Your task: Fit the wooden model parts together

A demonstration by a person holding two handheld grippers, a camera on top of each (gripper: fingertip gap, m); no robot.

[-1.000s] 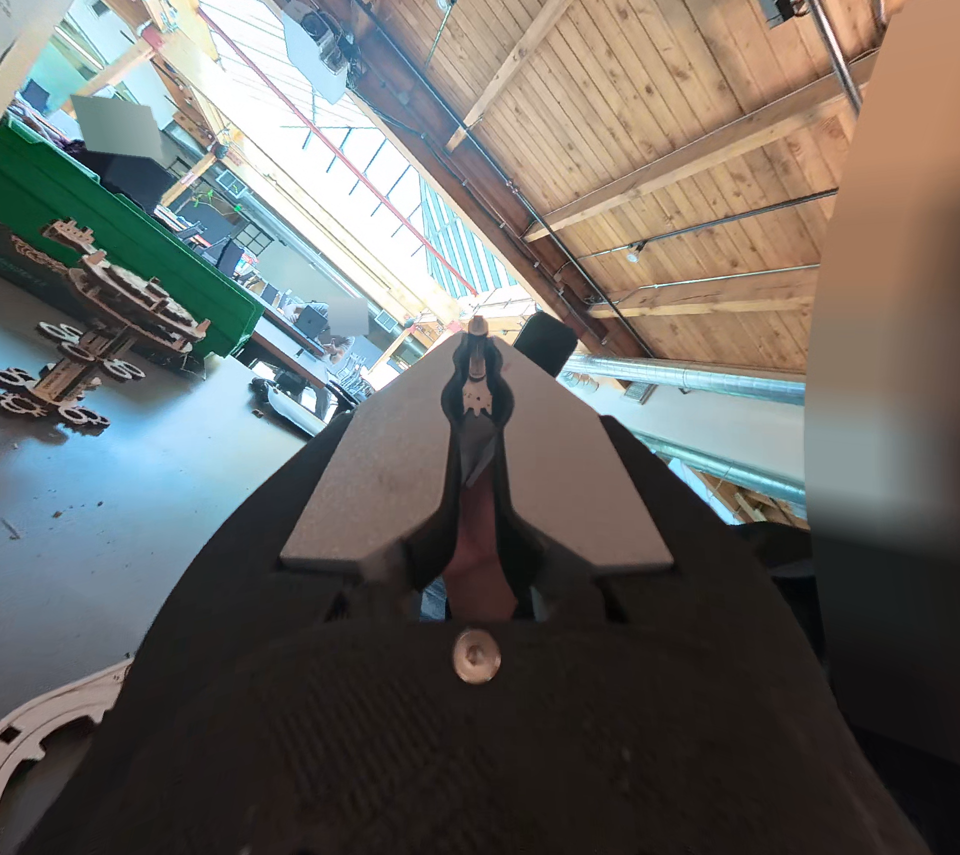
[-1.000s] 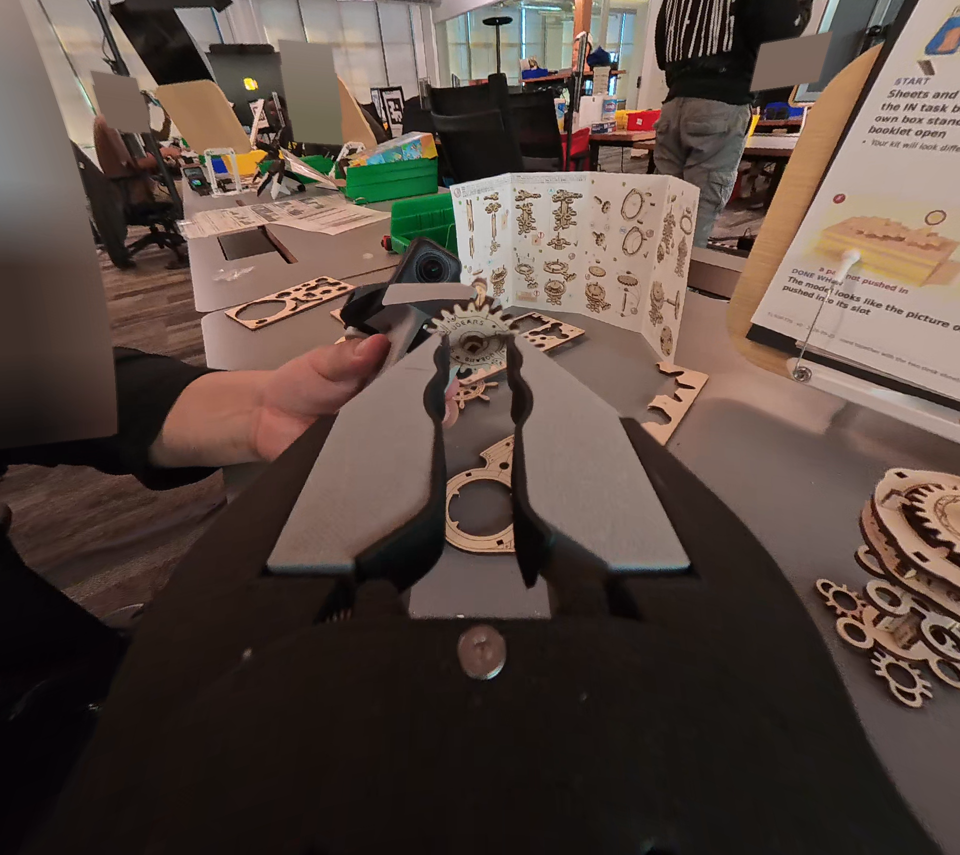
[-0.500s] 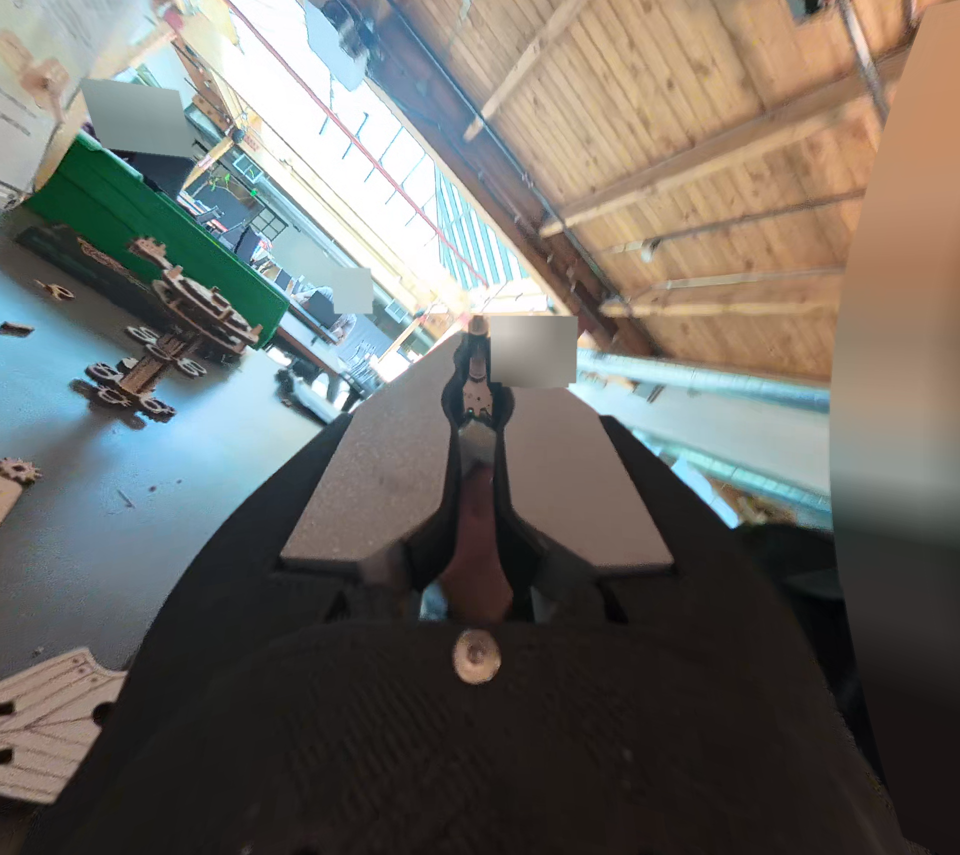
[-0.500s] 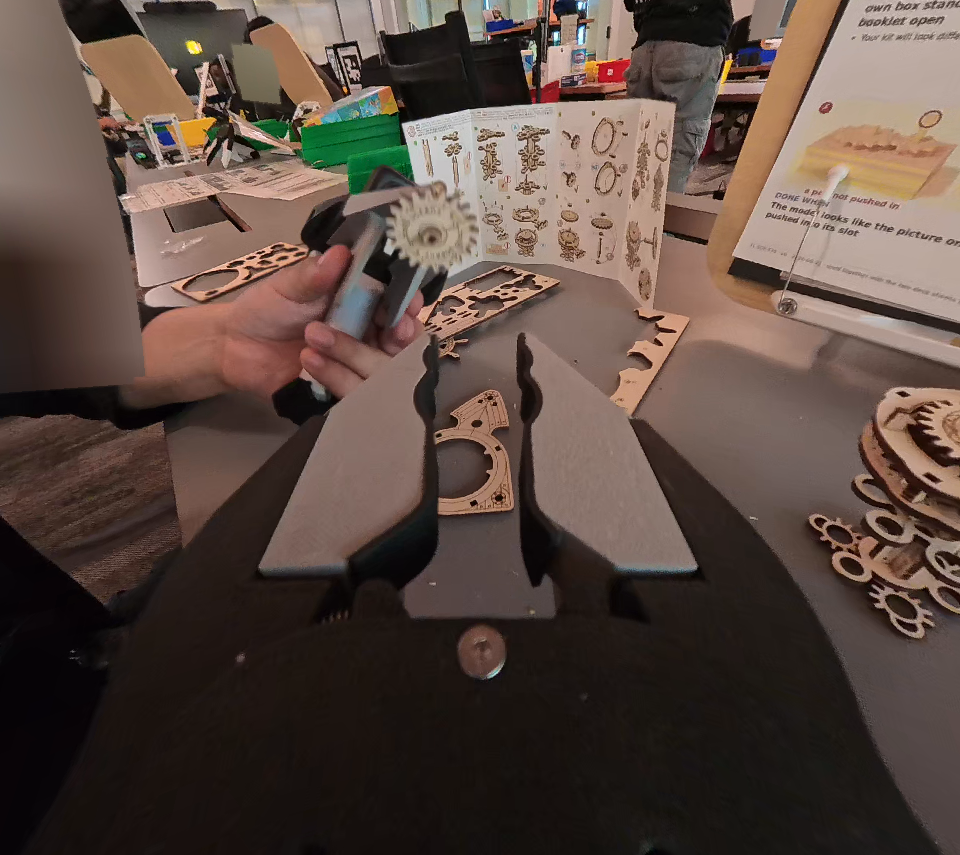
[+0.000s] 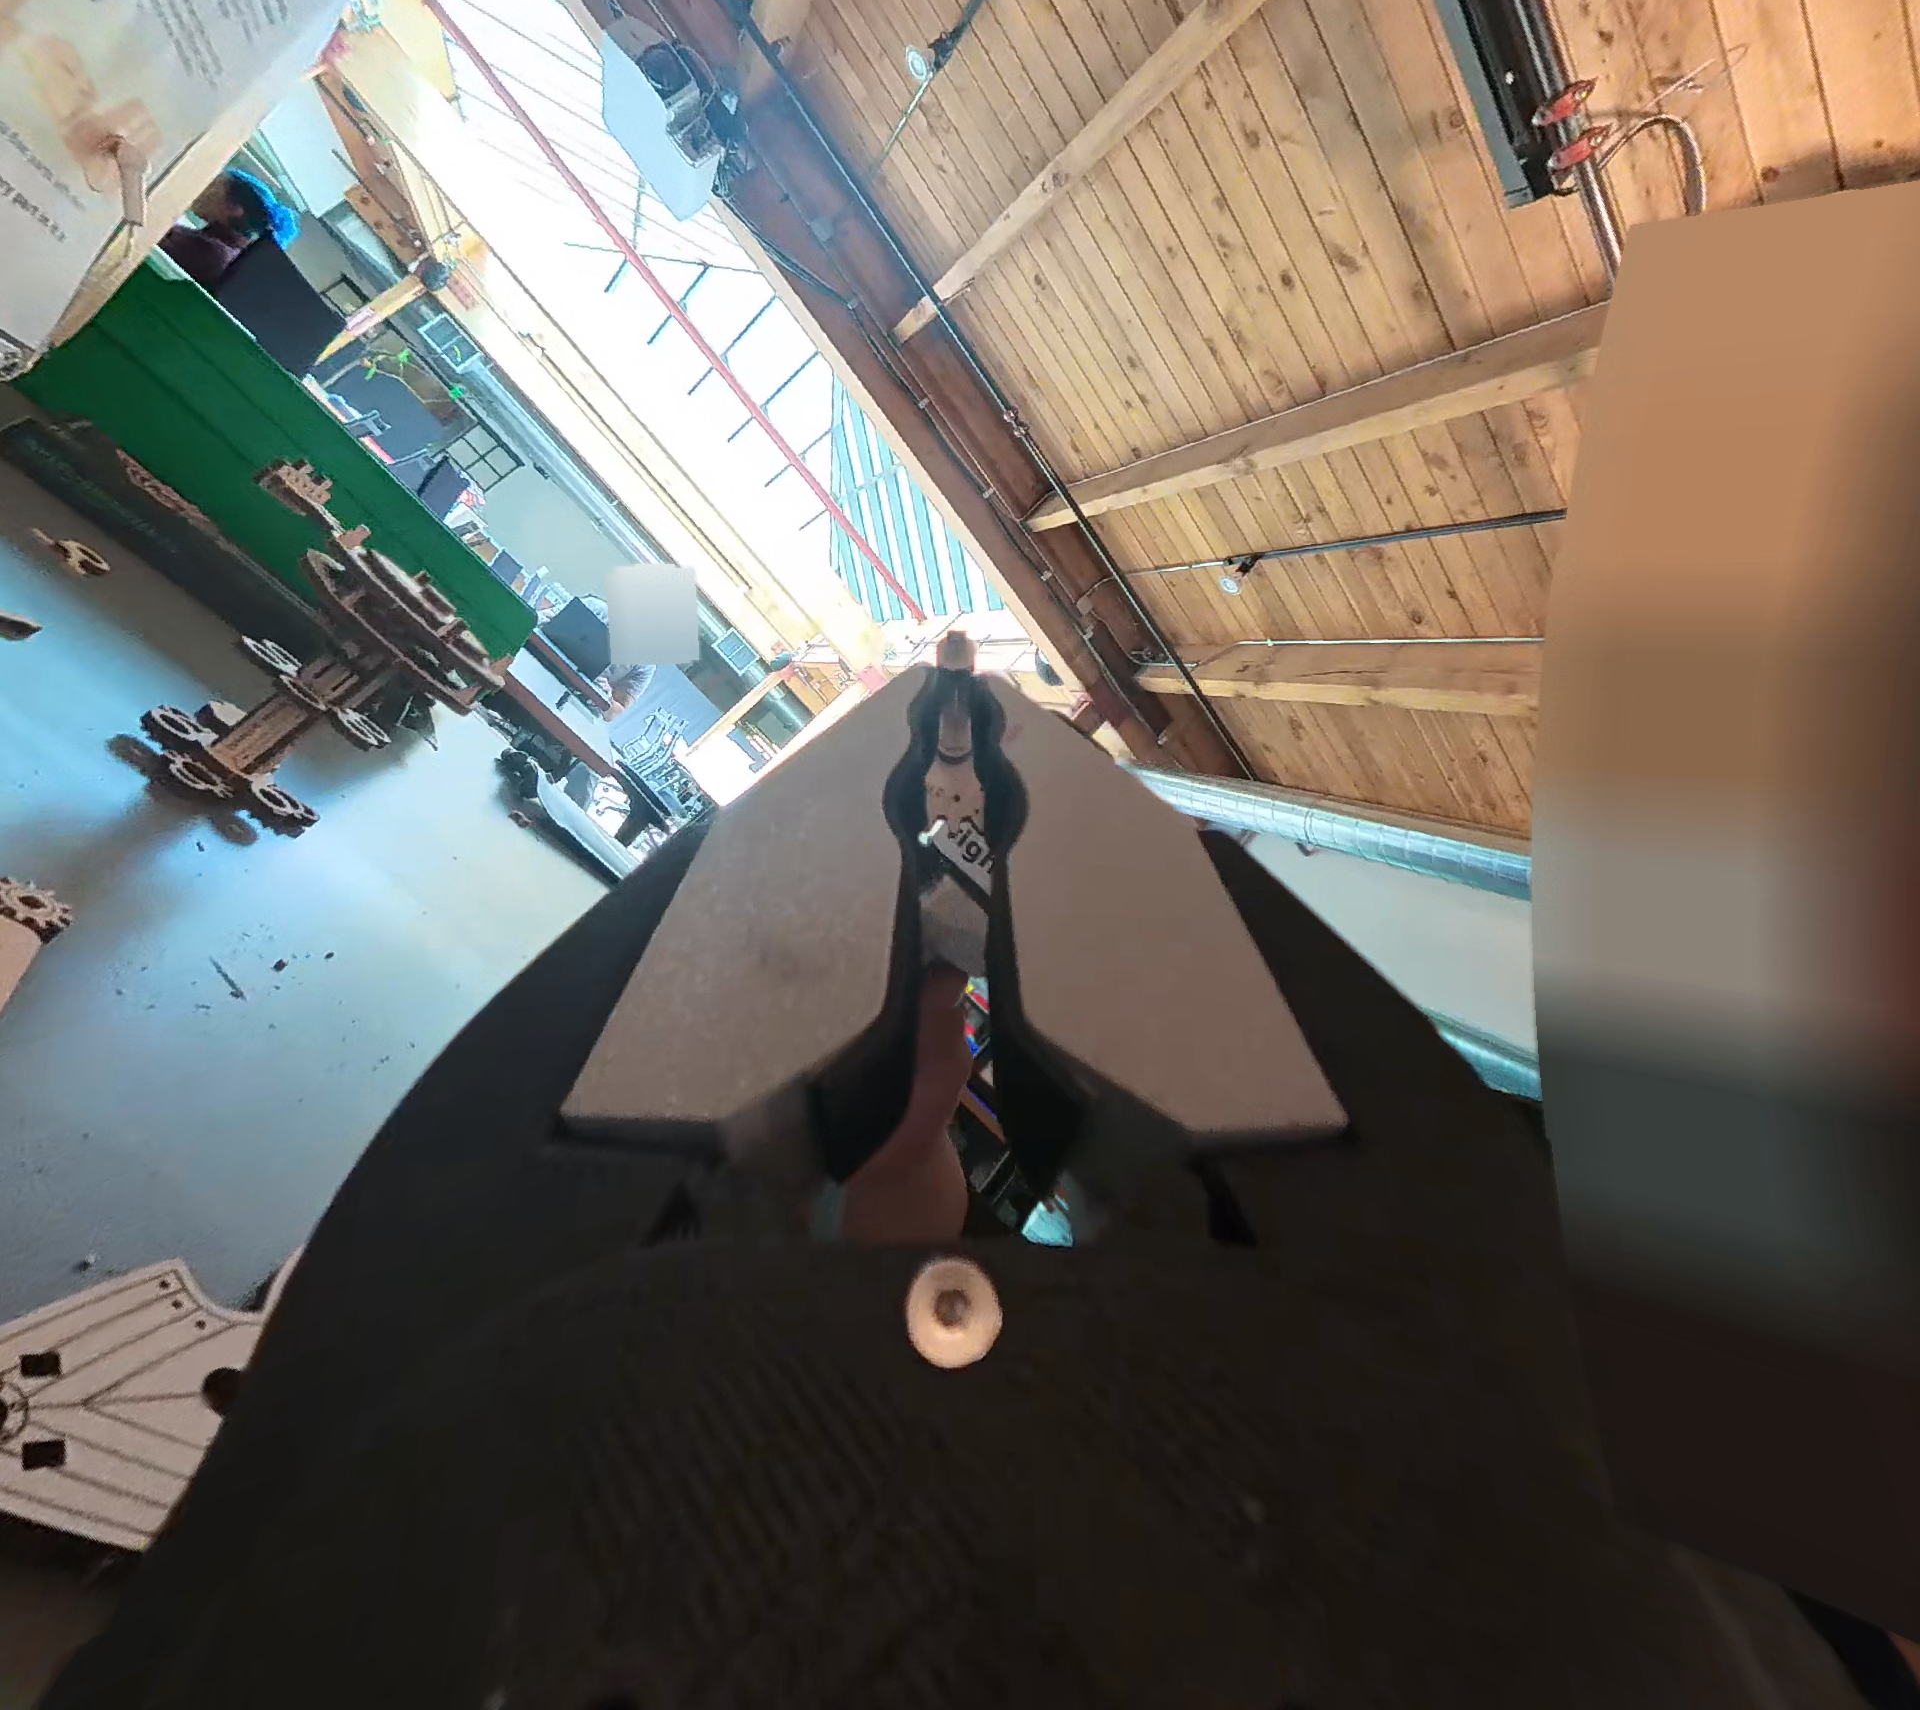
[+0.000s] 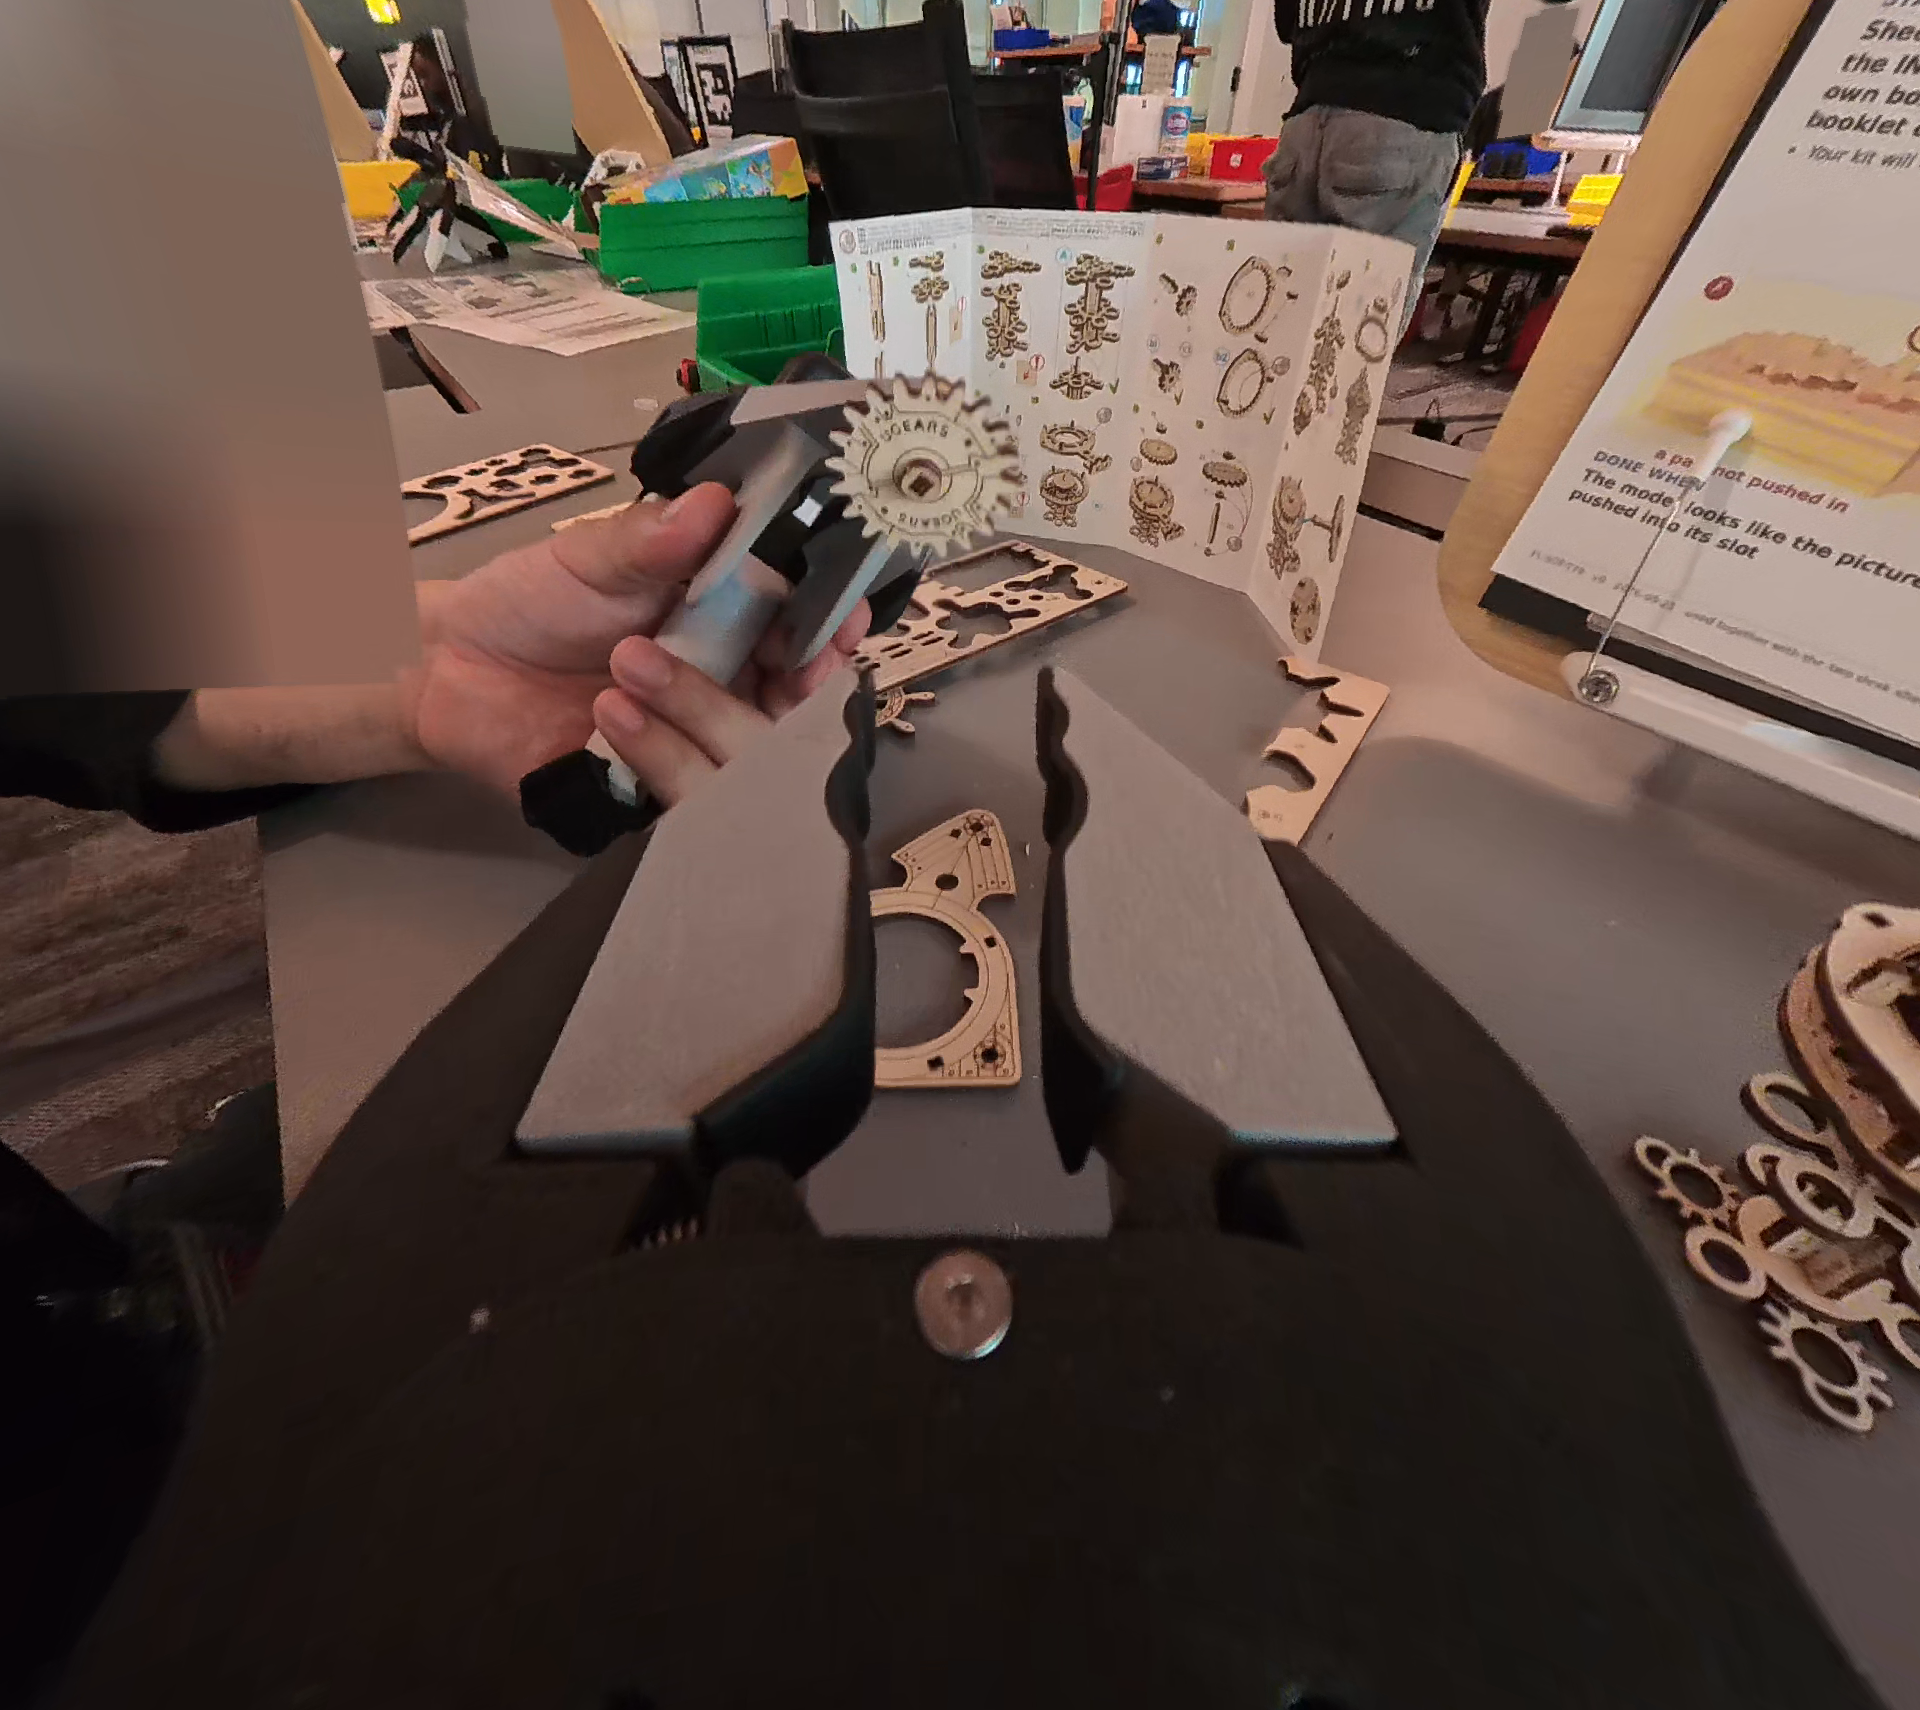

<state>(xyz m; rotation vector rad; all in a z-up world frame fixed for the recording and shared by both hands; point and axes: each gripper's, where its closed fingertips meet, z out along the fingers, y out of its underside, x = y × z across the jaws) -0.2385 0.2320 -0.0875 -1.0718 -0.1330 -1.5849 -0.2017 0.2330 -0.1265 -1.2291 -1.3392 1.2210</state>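
Observation:
My left gripper [image 5: 954, 710] points up at the ceiling and is shut on a round wooden gear [image 5: 948, 793], seen edge-on between its fingers. In the right wrist view a hand holds that left gripper [image 6: 883, 497] up over the table's left edge, with the gear [image 6: 928, 467] facing me. My right gripper [image 6: 951, 694] is open and empty, below and a little right of the gear, apart from it. Under its fingers a ring-shaped wooden part [image 6: 951, 974] lies flat on the grey table [image 6: 1507, 881].
A partly built wooden model stands at the right [image 6: 1860, 1016], also in the left wrist view [image 5: 364, 642]. A folded instruction booklet [image 6: 1122, 372] stands behind; punched-out wooden sheets [image 6: 987, 600] [image 6: 1320, 735] lie near it. A sign stand [image 6: 1745, 372] is at far right. A person stands behind the table. The tips of one gripper are about 6 cm away from the tips of the other.
One second ago my right gripper's fingertips were on either side of the gear; it has since drawn back and down, empty. My left gripper keeps the gear and has swung up and left.

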